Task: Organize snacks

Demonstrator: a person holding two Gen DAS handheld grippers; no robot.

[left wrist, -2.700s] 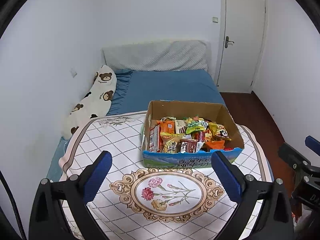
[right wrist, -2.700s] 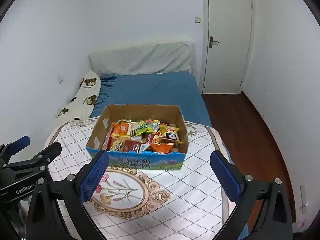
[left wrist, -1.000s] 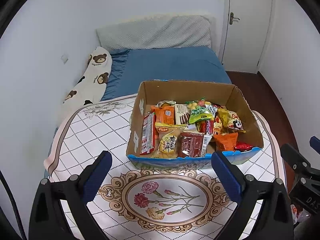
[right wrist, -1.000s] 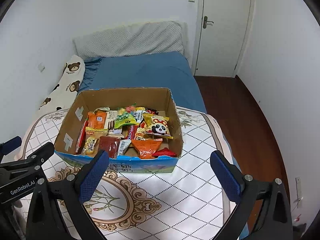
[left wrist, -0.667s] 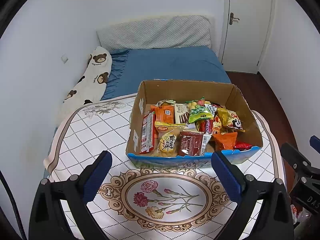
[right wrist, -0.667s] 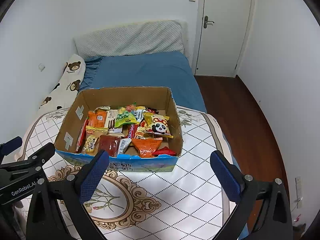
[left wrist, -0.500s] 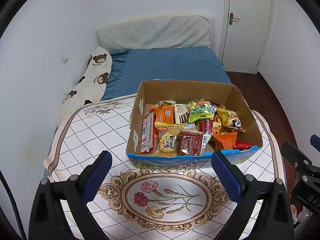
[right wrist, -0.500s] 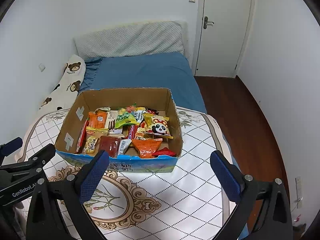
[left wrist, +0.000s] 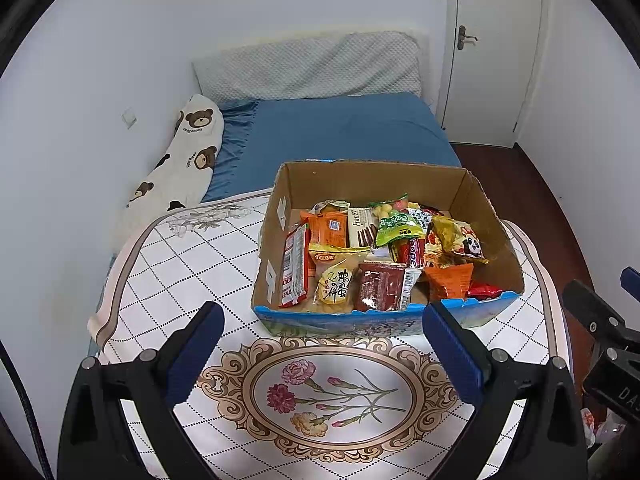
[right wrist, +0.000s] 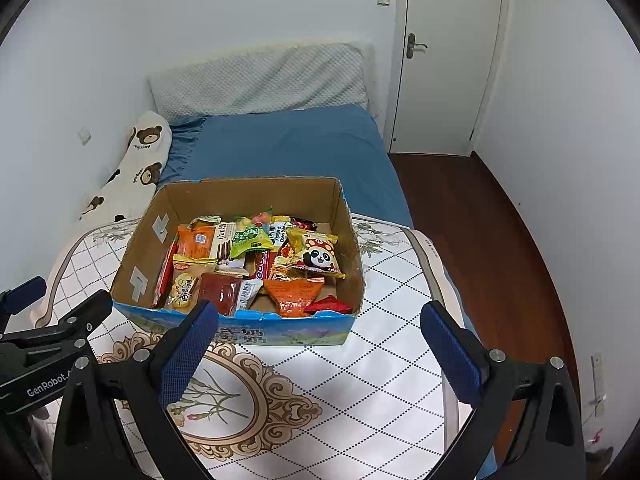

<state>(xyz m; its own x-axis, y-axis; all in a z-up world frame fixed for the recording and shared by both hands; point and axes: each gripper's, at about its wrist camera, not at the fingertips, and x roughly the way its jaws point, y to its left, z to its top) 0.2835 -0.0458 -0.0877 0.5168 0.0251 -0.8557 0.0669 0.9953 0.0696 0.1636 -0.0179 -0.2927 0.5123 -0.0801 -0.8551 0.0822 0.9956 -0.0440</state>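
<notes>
An open cardboard box (left wrist: 372, 176) (right wrist: 248, 190) with a blue printed front sits on a table covered with a patterned cloth (left wrist: 192, 256). Several snack packets fill it: an orange packet (left wrist: 328, 230), a green bag (left wrist: 396, 226), a panda bag (right wrist: 316, 256), a dark red packet (left wrist: 378, 290), an orange triangular bag (right wrist: 292, 294). My left gripper (left wrist: 324, 344) hovers open in front of the box, holding nothing. My right gripper (right wrist: 320, 340) is also open and empty, near the box's front right; part of the left gripper shows at its left edge.
Behind the table lies a bed with a blue sheet (left wrist: 340, 128), a grey headboard cushion (left wrist: 312, 64) and a bear-print pillow (left wrist: 180, 160). A white closed door (right wrist: 448, 52) and a dark wooden floor (right wrist: 480, 220) are to the right. White walls close in both sides.
Over the earlier frames both grippers rose and tipped down toward the box, so its contents show from above. In the last half second almost nothing moved.
</notes>
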